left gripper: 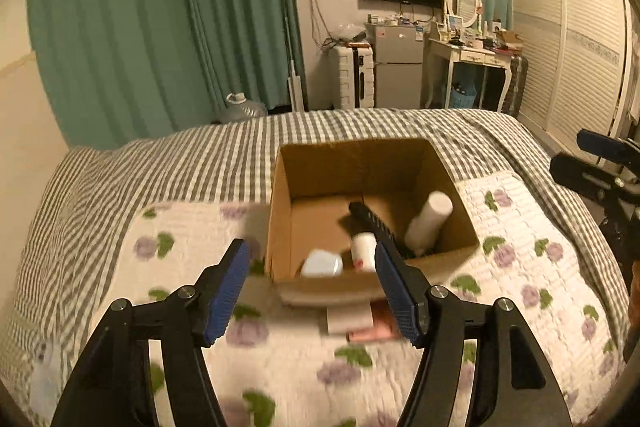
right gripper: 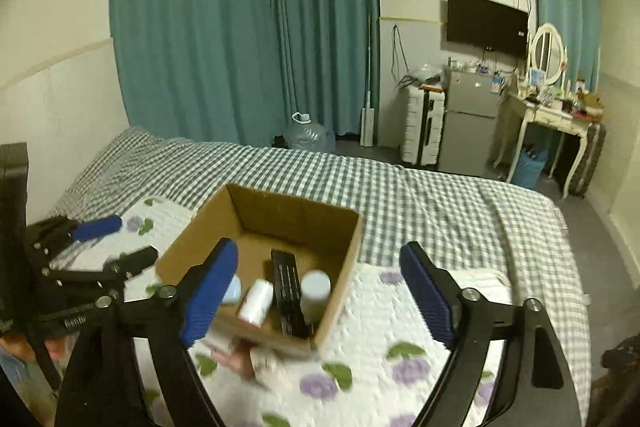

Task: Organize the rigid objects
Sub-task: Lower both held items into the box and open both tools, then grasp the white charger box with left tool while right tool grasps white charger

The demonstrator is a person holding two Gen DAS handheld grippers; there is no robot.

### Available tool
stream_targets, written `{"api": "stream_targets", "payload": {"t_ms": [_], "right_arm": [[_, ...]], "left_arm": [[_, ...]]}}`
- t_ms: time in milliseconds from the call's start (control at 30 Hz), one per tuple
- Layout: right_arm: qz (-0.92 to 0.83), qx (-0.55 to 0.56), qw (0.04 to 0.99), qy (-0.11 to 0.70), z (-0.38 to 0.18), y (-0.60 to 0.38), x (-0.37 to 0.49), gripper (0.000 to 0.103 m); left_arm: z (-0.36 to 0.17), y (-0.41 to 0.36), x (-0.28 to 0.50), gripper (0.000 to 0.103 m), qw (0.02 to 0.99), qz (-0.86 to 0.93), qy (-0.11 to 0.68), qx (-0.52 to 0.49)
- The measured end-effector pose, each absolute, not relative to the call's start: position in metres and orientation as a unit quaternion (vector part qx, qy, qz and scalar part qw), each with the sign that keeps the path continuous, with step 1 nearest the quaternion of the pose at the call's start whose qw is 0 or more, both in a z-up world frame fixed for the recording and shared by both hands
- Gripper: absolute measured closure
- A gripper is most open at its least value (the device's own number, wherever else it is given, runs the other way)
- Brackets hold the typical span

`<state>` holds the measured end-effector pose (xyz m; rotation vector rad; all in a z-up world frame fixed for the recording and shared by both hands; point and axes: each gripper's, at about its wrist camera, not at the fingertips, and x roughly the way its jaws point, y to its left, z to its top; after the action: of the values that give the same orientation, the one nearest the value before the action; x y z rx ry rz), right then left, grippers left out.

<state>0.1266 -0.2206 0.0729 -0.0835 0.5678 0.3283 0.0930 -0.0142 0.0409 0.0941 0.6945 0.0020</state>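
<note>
An open cardboard box (left gripper: 280,195) (right gripper: 344,259) stands on the bed. Inside lie a tall white bottle (left gripper: 428,221) (right gripper: 315,291), a small white bottle (left gripper: 363,251) (right gripper: 256,301), a black comb-like bar (left gripper: 374,223) (right gripper: 288,291) and a pale blue item (left gripper: 322,263) (right gripper: 234,289). A pink and white flat item (left gripper: 360,323) (right gripper: 236,357) lies on the quilt against the box's near side. My left gripper (left gripper: 312,291) is open and empty just before the box. My right gripper (right gripper: 316,295) is open and empty above the box's near right corner.
The bed has a floral quilt (left gripper: 280,367) over a grey checked cover (right gripper: 440,195). The right gripper (left gripper: 600,163) shows at the left view's right edge, the left gripper (right gripper: 80,259) at the right view's left. A fridge (right gripper: 468,119), suitcase and dressing table stand beyond the bed.
</note>
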Motion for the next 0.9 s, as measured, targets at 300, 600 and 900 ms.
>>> {"api": "stream_targets", "payload": {"t_ms": [300, 600, 900], "right_arm": [[0.161, -0.061, 0.924, 0.342, 0.001, -0.194, 0.097, 0.010], [0.174, -0.067, 0.892, 0.411, -0.094, -0.175, 0.125, 0.013], [0.225, -0.039, 0.867, 0.442, -0.129, -0.158, 0.163, 0.067]], "left_arm": [[-0.024, -0.011, 0.070, 0.035, 0.925, 0.007, 0.379, 0.039], [-0.084, -0.006, 0.098, 0.035, 0.899, -0.005, 0.437, 0.035], [-0.099, -0.016, 0.121, 0.035, 0.883, -0.020, 0.469, 0.014]]}}
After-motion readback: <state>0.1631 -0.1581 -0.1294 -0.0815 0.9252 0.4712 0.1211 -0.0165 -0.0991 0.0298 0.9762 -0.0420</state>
